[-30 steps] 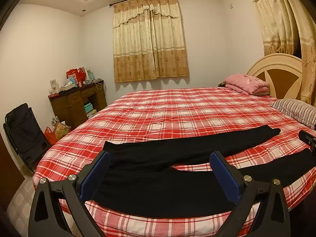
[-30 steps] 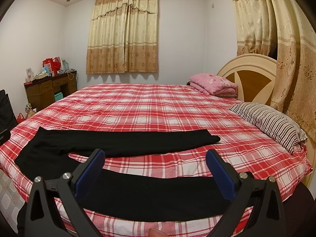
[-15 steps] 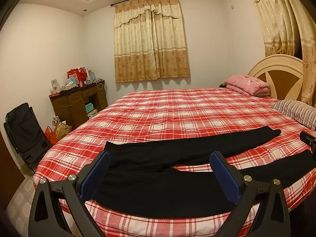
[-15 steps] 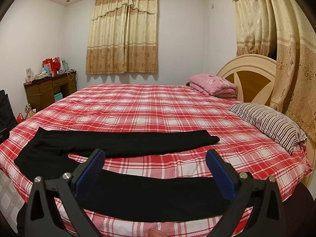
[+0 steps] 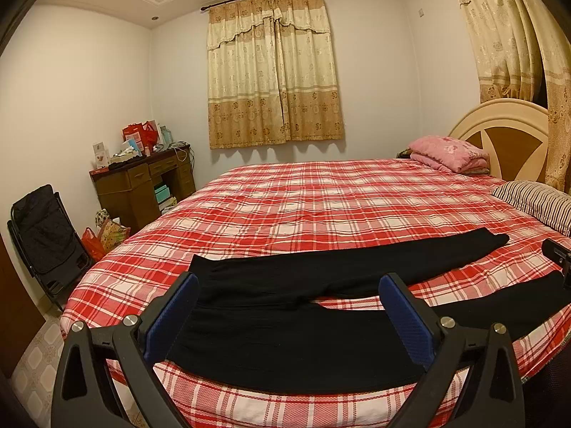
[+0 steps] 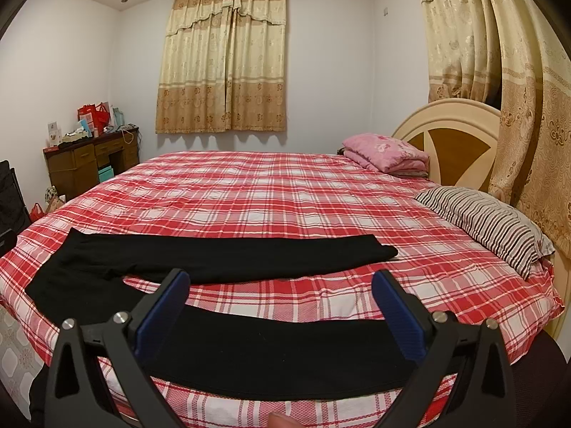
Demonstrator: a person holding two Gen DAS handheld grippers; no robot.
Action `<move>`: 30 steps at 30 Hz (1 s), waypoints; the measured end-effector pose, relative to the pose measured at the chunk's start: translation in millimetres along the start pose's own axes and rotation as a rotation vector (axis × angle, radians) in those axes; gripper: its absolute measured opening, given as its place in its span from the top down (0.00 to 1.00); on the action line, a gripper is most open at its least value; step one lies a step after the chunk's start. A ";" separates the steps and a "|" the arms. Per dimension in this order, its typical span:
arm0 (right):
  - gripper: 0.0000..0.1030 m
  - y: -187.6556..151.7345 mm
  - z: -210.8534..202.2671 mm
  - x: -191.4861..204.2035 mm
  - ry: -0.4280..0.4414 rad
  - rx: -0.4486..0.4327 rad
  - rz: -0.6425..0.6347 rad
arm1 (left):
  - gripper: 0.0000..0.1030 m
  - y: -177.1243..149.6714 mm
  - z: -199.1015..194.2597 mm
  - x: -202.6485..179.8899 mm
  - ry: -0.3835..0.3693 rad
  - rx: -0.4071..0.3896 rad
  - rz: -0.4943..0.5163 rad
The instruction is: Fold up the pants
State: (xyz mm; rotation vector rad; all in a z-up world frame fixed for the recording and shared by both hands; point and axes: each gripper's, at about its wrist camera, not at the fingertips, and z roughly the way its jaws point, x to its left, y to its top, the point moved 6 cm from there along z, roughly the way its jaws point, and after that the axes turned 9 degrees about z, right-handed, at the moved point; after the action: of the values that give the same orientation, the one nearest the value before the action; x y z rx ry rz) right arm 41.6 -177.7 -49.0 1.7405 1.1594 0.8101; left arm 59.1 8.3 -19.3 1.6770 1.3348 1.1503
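Nearest, the left gripper [image 5: 287, 285] and right gripper [image 6: 278, 281] hover with fingers spread wide and nothing between them, above the black pants [image 5: 285, 328] lying flat along the near edge of the red plaid bed [image 6: 271, 192], legs splayed rightward, the striped pillow [image 6: 489, 221] farther right.

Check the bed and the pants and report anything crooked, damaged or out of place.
Nothing is damaged or spilled. The black pants lie flat on the plaid bed, unfolded, legs splayed apart in a V rather than together; the near leg runs along the bed's edge. Both the left gripper and right gripper are open, holding nothing.
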 end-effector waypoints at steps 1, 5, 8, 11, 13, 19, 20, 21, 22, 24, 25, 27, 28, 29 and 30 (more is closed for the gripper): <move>0.00 0.0 0.0 -0.1 0.000 0.000 0.000 | 0.01 0.0 -0.1 0.1 0.001 0.000 0.000; 0.00 0.2 0.2 0.2 0.001 -0.001 0.000 | 0.01 -0.1 0.0 0.3 0.000 0.000 -0.001; 0.00 0.1 0.1 0.1 0.000 -0.001 0.000 | 0.01 0.1 -0.1 1.2 0.001 -0.002 -0.002; 0.00 0.0 -0.2 0.3 0.000 -0.001 -0.001 | 0.01 -0.5 0.1 4.6 0.007 -0.003 -0.005; 0.00 0.1 0.0 0.0 0.000 -0.001 -0.001 | 0.01 -0.8 -0.1 4.5 0.007 -0.002 -0.005; 0.00 -1.4 0.6 1.5 0.000 0.003 -0.006 | 0.01 -2.5 0.8 6.1 0.010 0.000 -0.009; 0.00 -1.6 0.5 1.7 0.000 0.003 -0.006 | 0.01 -2.5 0.8 6.1 0.011 0.000 -0.009; 0.00 -1.6 0.5 1.7 0.001 0.003 -0.007 | 0.01 -2.7 0.8 6.9 0.011 0.000 -0.010; 0.00 -1.5 0.5 1.7 0.000 0.002 -0.006 | 0.01 -2.5 0.8 6.1 0.009 0.000 -0.009; 0.00 -1.5 0.7 1.7 0.000 0.003 -0.005 | 0.01 -2.7 0.8 6.3 0.011 0.000 -0.009; 0.00 -1.6 0.8 1.7 0.000 0.003 -0.005 | 0.01 -2.9 1.8 4.6 0.013 0.001 -0.009; 0.00 -1.9 0.5 2.0 0.000 0.003 -0.005 | 0.01 -3.2 1.8 4.8 0.012 0.001 -0.010; 0.00 -2.2 0.7 2.1 0.000 0.004 -0.006 | 0.01 -3.0 1.8 4.3 0.014 0.001 -0.008; 0.00 -2.3 0.6 2.2 0.000 0.004 -0.006 | 0.01 -3.2 1.8 4.8 0.014 0.001 -0.009; 0.00 -2.4 0.4 2.2 0.000 0.003 -0.007 | 0.01 -3.1 1.9 4.7 0.012 0.001 -0.009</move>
State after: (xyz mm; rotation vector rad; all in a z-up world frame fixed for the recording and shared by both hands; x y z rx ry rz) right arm 41.9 -175.4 -51.3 1.7378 1.1662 0.8050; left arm 60.1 13.5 -21.8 1.6655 1.3498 1.1567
